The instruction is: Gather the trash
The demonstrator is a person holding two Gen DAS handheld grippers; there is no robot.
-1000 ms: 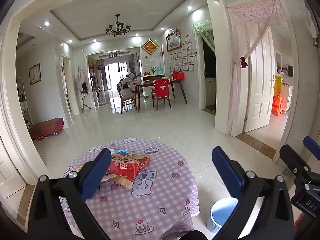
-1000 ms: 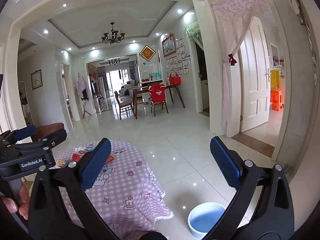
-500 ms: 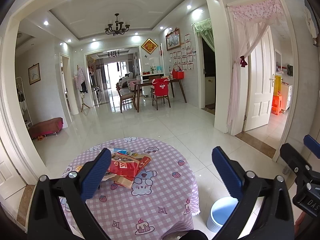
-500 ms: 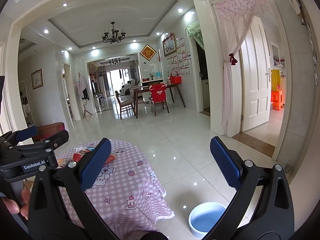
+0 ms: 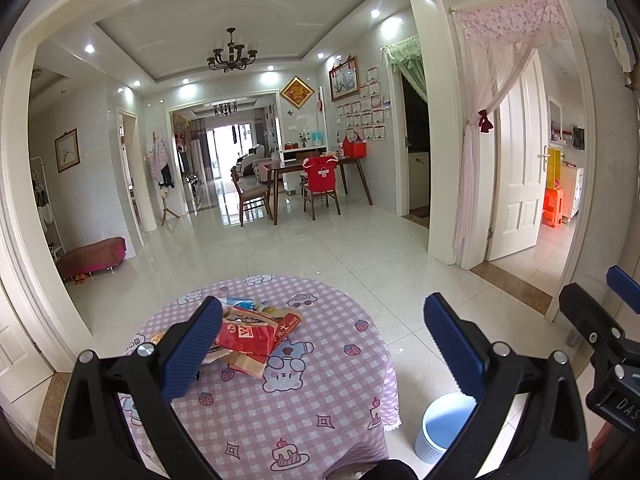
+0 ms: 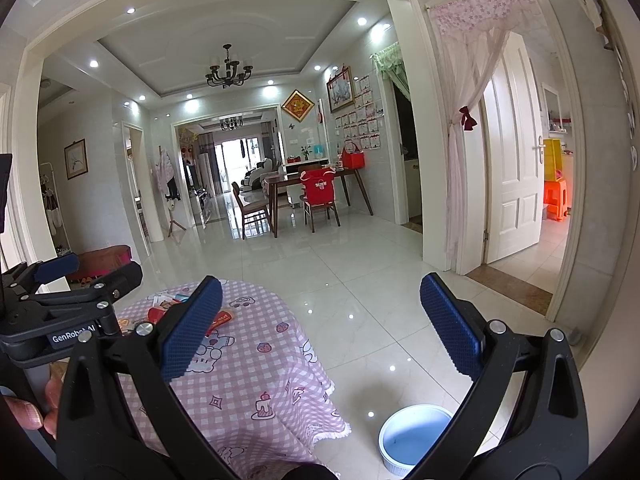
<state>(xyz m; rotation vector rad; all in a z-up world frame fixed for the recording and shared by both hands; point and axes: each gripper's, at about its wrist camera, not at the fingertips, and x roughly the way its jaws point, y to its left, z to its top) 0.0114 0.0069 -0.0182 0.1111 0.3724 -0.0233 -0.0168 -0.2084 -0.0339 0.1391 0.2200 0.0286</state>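
A heap of trash wrappers (image 5: 252,332), red, brown and blue, lies on a round table with a pink checked cloth (image 5: 280,400). My left gripper (image 5: 320,344) is open above the table's near side, nothing between its blue pads. In the right wrist view the same wrappers (image 6: 160,312) show partly behind my left finger pad and the other gripper's body. My right gripper (image 6: 318,332) is open over the table's right edge and the floor. A light blue bin (image 6: 412,436) stands on the floor right of the table; it also shows as the bin (image 5: 444,428) in the left wrist view.
Glossy white tiled floor (image 5: 320,256) stretches ahead to a dining table with chairs (image 5: 304,184). A red bench (image 5: 92,256) sits at the left wall. A white door and pink curtain (image 5: 492,160) stand at the right. A hand (image 6: 28,408) holds the left gripper.
Both views have barely shifted; the grippers stay open and the wrappers and bin have not moved.
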